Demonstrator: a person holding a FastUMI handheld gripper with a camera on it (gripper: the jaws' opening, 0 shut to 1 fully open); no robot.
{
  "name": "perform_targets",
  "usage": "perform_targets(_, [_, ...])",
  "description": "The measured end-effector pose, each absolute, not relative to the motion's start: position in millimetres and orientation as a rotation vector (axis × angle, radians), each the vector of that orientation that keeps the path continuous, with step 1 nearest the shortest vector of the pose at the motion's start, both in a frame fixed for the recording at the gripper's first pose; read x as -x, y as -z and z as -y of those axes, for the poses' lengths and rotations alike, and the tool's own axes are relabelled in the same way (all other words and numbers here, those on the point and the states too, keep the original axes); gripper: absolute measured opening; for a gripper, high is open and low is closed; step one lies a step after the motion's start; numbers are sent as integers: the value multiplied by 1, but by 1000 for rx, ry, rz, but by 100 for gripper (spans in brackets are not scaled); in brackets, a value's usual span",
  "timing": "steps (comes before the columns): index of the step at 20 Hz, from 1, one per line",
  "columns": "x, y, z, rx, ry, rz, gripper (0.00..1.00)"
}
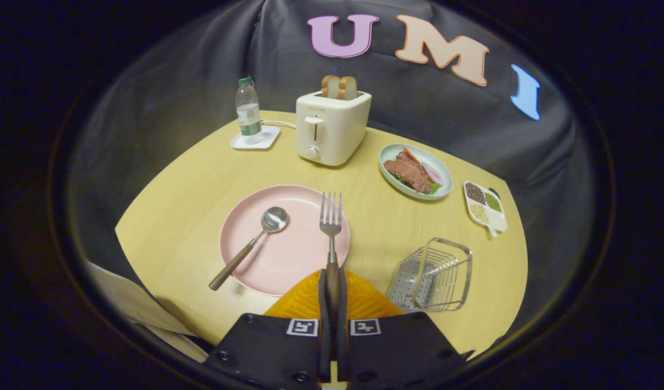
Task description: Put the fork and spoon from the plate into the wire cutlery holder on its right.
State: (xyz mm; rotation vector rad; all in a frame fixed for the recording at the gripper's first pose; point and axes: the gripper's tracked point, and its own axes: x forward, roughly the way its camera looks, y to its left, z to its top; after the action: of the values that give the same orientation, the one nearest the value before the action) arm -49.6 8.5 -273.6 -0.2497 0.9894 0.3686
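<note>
My gripper (332,290) is shut on the wooden handle of the fork (330,223), which sticks out straight ahead of the fingers with its tines over the right part of the pink plate (288,254). The fork looks lifted above the plate. A spoon (251,245) with a wooden handle lies on the plate's left side, bowl toward the middle and handle hanging over the near-left rim. The wire cutlery holder (434,275) stands on the table to the right of the plate and of my fingers, its open top tilted toward me.
Beyond the plate stands a white toaster (332,132) with two bread slices. A water bottle (248,112) on a white coaster is to its left. A green plate of food (416,170) and a divided dish of grains (485,207) sit at the far right. The table's edge runs close below the holder.
</note>
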Motion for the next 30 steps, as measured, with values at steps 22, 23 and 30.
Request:
perform_targets(22, [60,257,140,386,-456,-1183,8])
perform_targets(23, [61,259,141,384,-462,-1192,8])
perform_targets(30, [58,271,141,367,-459,-1248,8])
